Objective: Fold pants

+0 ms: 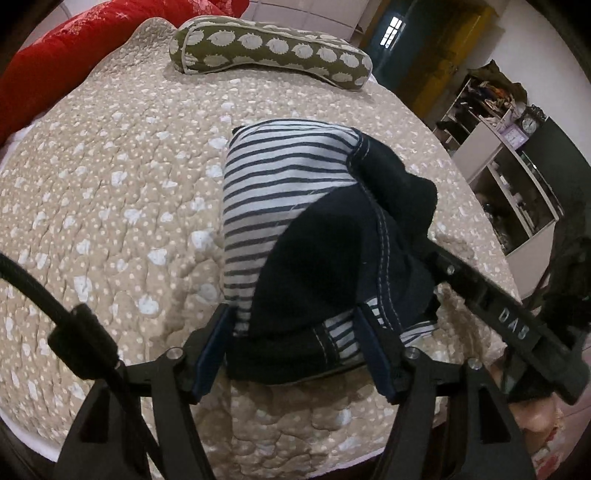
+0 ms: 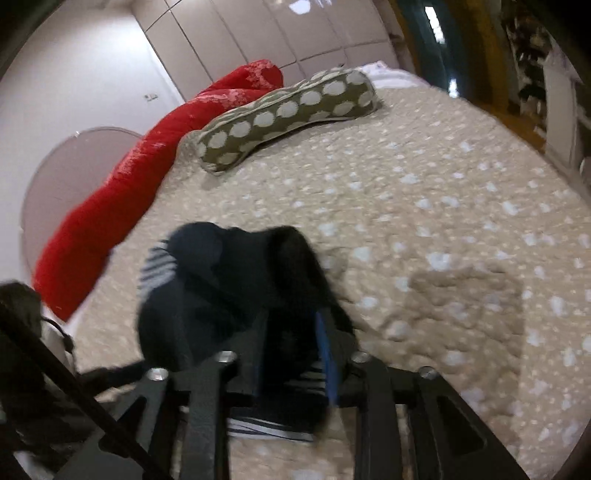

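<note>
Room: bedroom, with white cupboard doors point(image 2: 258, 33) behind the bed and open shelves point(image 1: 517, 177) off to the side.
Bed: covered by a beige quilt point(image 1: 110, 184) dotted in white, and everything lies on it.
Pillows: an olive bolster point(image 1: 273, 48) with pale spots lies across the far end of the bed; a red cushion point(image 2: 122, 184) runs along the edge just beside it.
Pants: dark navy with a striped lining, the pants point(image 1: 317, 236) sit bunched up in a heap on the quilt at the near edge, lining turned outward, white stitching showing.
Left gripper: the left gripper point(image 1: 295, 347) has its fingers apart, straddling the near end of the heap, cloth between them.
Right gripper: blurry view, but the right gripper point(image 2: 295, 369) has its fingers closed on a fold of dark fabric, lifted a little off the quilt.
</note>
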`<state>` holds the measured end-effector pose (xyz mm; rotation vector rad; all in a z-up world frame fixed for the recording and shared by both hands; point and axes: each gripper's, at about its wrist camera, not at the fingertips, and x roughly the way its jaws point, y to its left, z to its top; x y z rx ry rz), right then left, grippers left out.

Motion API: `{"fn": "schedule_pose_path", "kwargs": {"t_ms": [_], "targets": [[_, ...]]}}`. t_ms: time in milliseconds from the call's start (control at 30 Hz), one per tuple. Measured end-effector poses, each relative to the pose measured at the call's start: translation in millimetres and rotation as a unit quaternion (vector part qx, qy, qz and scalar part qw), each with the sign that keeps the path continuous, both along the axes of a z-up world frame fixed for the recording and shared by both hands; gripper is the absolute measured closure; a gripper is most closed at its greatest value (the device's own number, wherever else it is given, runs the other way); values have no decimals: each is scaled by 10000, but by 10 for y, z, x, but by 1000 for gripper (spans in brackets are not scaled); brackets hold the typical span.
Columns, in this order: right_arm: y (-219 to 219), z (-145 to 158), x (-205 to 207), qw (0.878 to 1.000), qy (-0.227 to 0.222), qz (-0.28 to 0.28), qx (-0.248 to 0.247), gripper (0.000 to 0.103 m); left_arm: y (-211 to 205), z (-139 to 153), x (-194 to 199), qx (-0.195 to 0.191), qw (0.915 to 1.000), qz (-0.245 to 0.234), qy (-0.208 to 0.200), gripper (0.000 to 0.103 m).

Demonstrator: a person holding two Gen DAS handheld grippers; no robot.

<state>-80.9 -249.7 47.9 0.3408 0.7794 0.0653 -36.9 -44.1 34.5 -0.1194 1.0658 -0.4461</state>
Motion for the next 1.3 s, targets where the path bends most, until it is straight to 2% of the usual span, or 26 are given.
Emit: {"fn": "schedule_pose_path", "kwargs": {"t_ms": [33, 100, 200, 267, 333, 367, 500, 600, 633, 700, 767, 800, 867, 967, 1033, 1167, 1300], "targets": [[-79, -17, -16, 9999, 45, -68, 115, 37, 35, 31, 9, -96, 9999, -11, 51, 37], [-227, -15, -26, 9984, 27, -87, 550, 37, 162, 140, 5, -357, 9994, 28, 23, 37], [-389, 67, -97, 9950, -242, -144, 962, 36, 390, 333, 12, -635, 9974, 239, -256, 37], [-434, 126, -94, 9923, -391, -63, 1171, 31, 549, 368, 109, -786, 9956, 449, -245, 33], [-425, 139, -44, 9898, -410, 57, 1366, 27, 641, 303, 241, -1004, 9933, 579, -14, 33], [-413, 127, 0, 9887, -372, 133, 1449, 26, 687, 226, 342, -1281, 9899, 574, 194, 33], [-302, -40, 251, 9874, -14, 267, 1559, 26, 630, -35, 624, -1952, 9772, 359, 751, 33], [-263, -151, 347, 9830, 23, 307, 1812, 26, 498, -197, 756, -2343, 9660, 181, 1081, 32], [-245, -166, 362, 9825, 8, 356, 1828, 27, 459, -204, 764, -2387, 9648, 154, 1092, 30], [-221, -216, 392, 9803, 57, 439, 1927, 48, 333, -165, 740, -2464, 9634, -78, 1053, 30], [-242, -221, 382, 9785, 49, 432, 2017, 58, 235, -115, 671, -2504, 9622, -293, 1034, 39], [-260, -209, 371, 9766, 38, 439, 2105, 62, 189, -69, 659, -2431, 9646, -361, 958, 40], [-270, -146, 373, 9742, -9, 442, 2215, 65, 151, 23, 681, -2370, 9668, -415, 856, 46], [-225, 12, 464, 9751, -158, 485, 2157, 66, 148, 165, 845, -2482, 9650, -377, 764, 48], [-192, 123, 588, 9757, -260, 527, 2110, 67, 152, 260, 1003, -2437, 9672, -318, 640, 48], [-143, 289, 940, 9799, -379, 507, 1891, 67, 103, 382, 1354, -2149, 9758, -160, 376, 48], [-132, 247, 1225, 9852, -276, 407, 1642, 65, 65, 324, 1636, -1765, 9837, 23, 337, 48]]}}
